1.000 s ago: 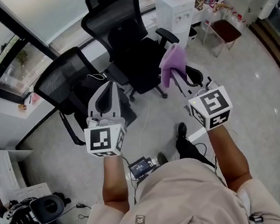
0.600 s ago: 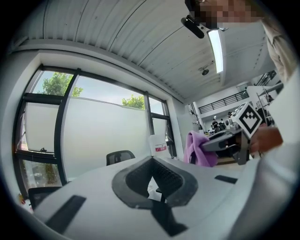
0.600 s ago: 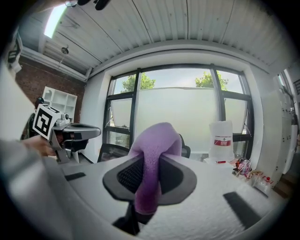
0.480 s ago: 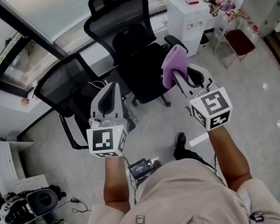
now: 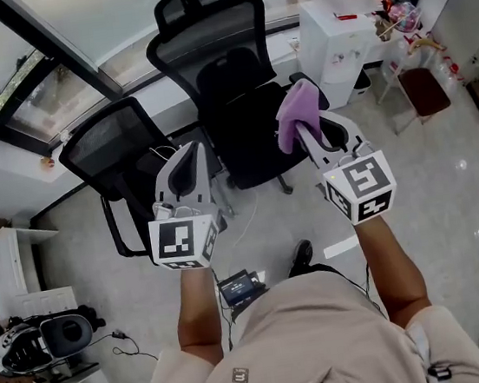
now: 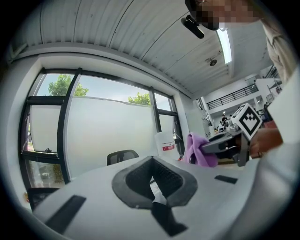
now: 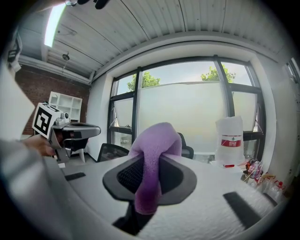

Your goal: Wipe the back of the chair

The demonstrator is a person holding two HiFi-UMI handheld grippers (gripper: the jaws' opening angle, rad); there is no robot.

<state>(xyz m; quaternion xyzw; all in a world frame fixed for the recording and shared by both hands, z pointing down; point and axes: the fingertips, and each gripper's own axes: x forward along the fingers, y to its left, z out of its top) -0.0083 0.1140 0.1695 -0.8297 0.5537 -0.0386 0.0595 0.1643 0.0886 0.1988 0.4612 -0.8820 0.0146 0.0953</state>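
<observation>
A tall black mesh chair [image 5: 213, 45] with a headrest stands straight ahead, its seat [image 5: 250, 137] facing me. My right gripper [image 5: 303, 130] is held in front of that seat, shut on a purple cloth [image 5: 296, 104] that drapes over its jaws. In the right gripper view the purple cloth [image 7: 152, 159] hangs between the pads, and the chair [image 7: 188, 151] peeks out behind it. My left gripper [image 5: 190, 152] is level with the right one, shut, with nothing in it. The chair's headrest [image 6: 121, 156] shows far off in the left gripper view.
A second, lower black mesh chair [image 5: 115, 146] stands to the left under the window. A white water dispenser [image 5: 341, 19] is at the right of the tall chair, a red stool [image 5: 425, 87] beyond it. A white shelf with a headset [image 5: 53, 338] is at lower left; cables [image 5: 248, 220] lie on the floor.
The chairs and the dispenser have slid down and nearer in the head view. Both grippers keep their pose and the cloth stays in the right one.
</observation>
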